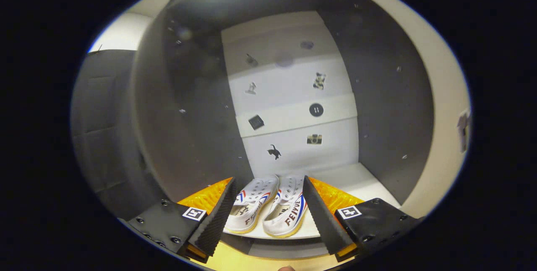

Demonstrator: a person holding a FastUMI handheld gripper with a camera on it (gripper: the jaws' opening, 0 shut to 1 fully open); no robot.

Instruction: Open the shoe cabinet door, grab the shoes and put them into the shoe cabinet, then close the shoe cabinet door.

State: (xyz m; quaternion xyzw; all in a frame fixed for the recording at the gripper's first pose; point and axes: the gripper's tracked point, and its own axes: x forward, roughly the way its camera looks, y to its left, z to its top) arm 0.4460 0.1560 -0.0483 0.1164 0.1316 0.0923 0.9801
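Cabinet: we look into the open shoe cabinet, with dark side walls and a pale back panel dotted with small stickers.
Door: hidden from us; we judge it swung aside, since the interior is fully exposed.
Shelf: the white bottom shelf carries the load, its front edge just beneath our fingertips.
Shoes: the pair of white shoes sits side by side on that shelf, toes toward the back panel, heels at the front edge, between our two fingers.
Gripper: the gripper is spread wide; the ridged fingers flank the pair, and we cannot tell whether either pad touches a shoe.
Step in hand: we judge the shoes delivered, with release and retreat next.
Doing it well: we back straight out along the finger line, jaws kept wide, so neither pad drags a heel off the shelf; only once clear of the side walls do we go for the door.
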